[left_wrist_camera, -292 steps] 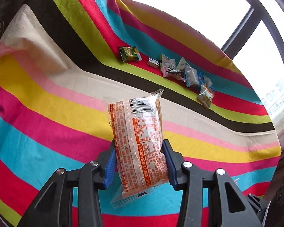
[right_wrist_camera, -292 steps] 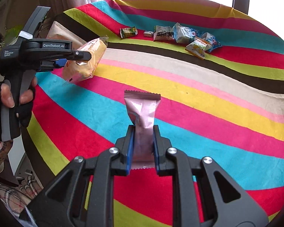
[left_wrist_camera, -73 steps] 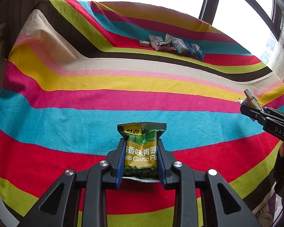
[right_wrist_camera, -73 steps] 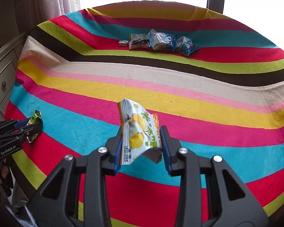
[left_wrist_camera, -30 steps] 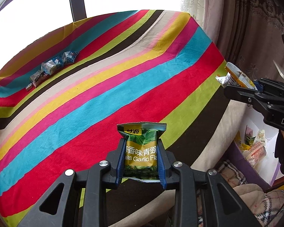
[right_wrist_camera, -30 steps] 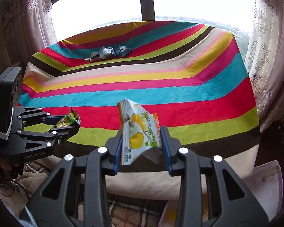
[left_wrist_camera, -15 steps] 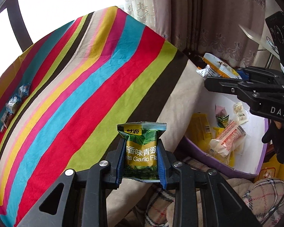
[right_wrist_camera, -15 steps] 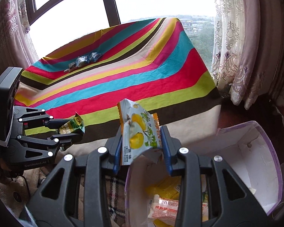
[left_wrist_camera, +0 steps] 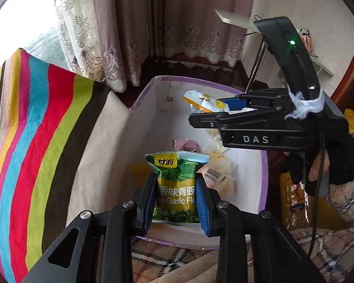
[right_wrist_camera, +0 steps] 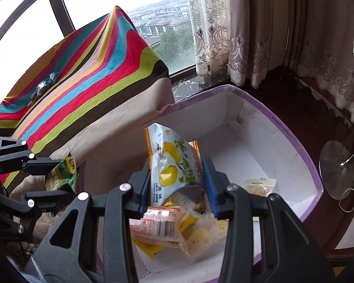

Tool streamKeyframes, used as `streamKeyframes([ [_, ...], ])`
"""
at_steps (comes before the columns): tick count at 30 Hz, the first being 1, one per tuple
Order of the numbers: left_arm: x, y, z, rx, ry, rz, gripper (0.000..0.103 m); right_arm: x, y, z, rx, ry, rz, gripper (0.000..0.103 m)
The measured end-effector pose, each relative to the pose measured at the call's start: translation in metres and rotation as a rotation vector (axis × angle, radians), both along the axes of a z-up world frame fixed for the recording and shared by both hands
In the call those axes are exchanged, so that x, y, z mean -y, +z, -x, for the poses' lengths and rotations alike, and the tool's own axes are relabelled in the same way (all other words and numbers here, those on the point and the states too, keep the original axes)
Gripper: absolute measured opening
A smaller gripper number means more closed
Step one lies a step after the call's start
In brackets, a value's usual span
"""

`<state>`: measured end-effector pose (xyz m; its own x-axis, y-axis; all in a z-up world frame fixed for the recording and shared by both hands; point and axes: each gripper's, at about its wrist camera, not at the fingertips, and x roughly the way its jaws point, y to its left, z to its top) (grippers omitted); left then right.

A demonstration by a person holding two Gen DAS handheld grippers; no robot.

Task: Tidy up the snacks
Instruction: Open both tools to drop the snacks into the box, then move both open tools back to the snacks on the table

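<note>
Purple-rimmed and white inside, an open box point(right_wrist_camera: 292, 136) stands on the floor against the draped edge of a striped tablecloth point(left_wrist_camera: 35, 122); it serves here as the landmark. Over the near end of the box, the left gripper point(left_wrist_camera: 177, 202) has a green garlic pea packet point(left_wrist_camera: 177, 184) upright between its blue pads. Its jaws have just been opening, and a thin gap now shows along the packet's right side, so the grip looks loosened. Further over the box, the right gripper point(right_wrist_camera: 177, 186), held by a black-gloved hand point(left_wrist_camera: 330, 162), has a lemon-printed packet point(right_wrist_camera: 174, 162) between its pads. Its jaws have just been opening too, and the right pad stands clear of the wrapper. On the floor of the box lie several other packets point(right_wrist_camera: 162, 231), heaped at the near end. On the tablecloth, well away from the box, a few small wrapped snacks point(right_wrist_camera: 44, 85) remain.
</note>
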<state>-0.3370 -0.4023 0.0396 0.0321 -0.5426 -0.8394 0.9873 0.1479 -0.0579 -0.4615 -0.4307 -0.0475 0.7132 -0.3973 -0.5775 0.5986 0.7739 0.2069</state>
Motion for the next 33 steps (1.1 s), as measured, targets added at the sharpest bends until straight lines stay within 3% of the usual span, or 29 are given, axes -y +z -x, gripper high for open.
streamKeyframes([
  [2,0.004,-0.001,0.005,-0.017,-0.005,0.003,0.051,0.009,0.0,0.006,-0.019,-0.084,-0.011,0.071],
  [6,-0.012,0.005,-0.016,0.02,0.092,0.068,0.055,0.012,0.008,0.006,0.002,-0.112,-0.014,0.071],
  [9,-0.046,0.002,-0.064,0.054,0.274,0.104,0.064,-0.003,0.014,-0.015,-0.003,-0.023,0.007,0.072],
  [13,-0.121,-0.007,-0.151,0.158,0.624,0.099,0.064,-0.04,0.025,-0.063,0.039,0.184,0.023,0.072],
  [16,-0.198,-0.01,-0.219,0.199,0.9,0.121,0.069,-0.068,0.037,-0.115,0.056,0.323,0.011,0.075],
  [18,-0.256,-0.016,-0.261,0.21,1.091,0.126,0.082,-0.093,0.043,-0.157,0.032,0.42,0.046,0.078],
  [22,-0.357,-0.032,-0.325,0.181,1.363,0.106,0.083,-0.137,0.059,-0.252,-0.009,0.553,0.13,0.079],
  [27,-0.435,-0.055,-0.382,0.165,1.536,0.003,0.083,-0.165,0.072,-0.373,0.001,0.605,0.087,0.079],
  [28,-0.449,-0.061,-0.39,0.095,1.559,0.028,0.085,-0.169,0.073,-0.396,0.001,0.598,0.079,0.079],
  [30,-0.466,-0.061,-0.386,0.037,1.58,0.16,0.094,-0.174,0.077,-0.443,-0.001,0.58,0.081,0.079],
  [33,-0.468,-0.062,-0.376,0.028,1.582,0.215,0.095,-0.182,0.086,-0.497,0.009,0.563,0.083,0.079],
])
